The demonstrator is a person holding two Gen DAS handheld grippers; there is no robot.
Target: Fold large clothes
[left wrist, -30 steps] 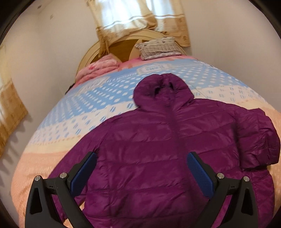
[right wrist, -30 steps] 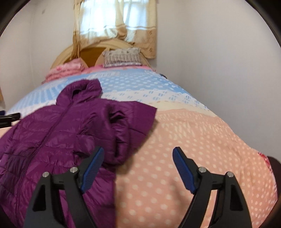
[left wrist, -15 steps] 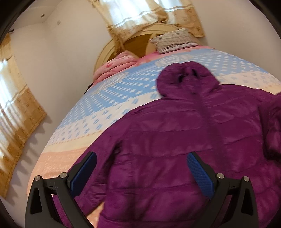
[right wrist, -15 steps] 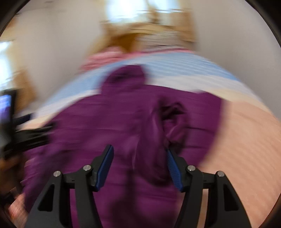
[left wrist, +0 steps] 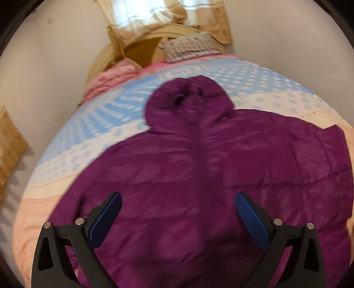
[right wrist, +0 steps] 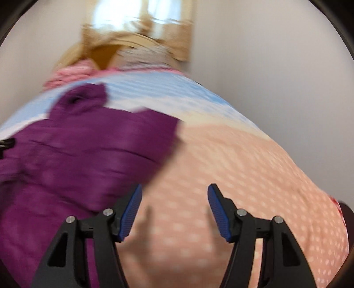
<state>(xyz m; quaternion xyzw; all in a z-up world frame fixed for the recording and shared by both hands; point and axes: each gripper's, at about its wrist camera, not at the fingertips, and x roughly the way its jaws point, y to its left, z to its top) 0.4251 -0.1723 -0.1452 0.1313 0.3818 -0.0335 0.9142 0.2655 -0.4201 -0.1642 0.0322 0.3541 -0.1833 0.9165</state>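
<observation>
A purple hooded puffer jacket (left wrist: 199,172) lies flat on the bed, front up, hood toward the headboard. In the left wrist view my left gripper (left wrist: 178,210) hovers open over the jacket's lower body, with nothing between its blue pads. In the blurred right wrist view the jacket (right wrist: 84,155) fills the left side, its right sleeve folded in over the body. My right gripper (right wrist: 174,206) hangs over the bare peach bedspread just right of the jacket's edge. Its jaws are opening and hold nothing.
The bed (left wrist: 66,141) has a dotted blue, cream and peach cover. A pillow (left wrist: 190,45) and a folded pink blanket (left wrist: 112,77) lie by the wooden headboard. Walls stand close on both sides, and a curtained window (left wrist: 150,15) is behind the headboard.
Both grippers have sunk closer to the bed. The right gripper swung left over the jacket, then back right over the bedspread, its jaws narrower than at first. The sleeve now lies flatter.
</observation>
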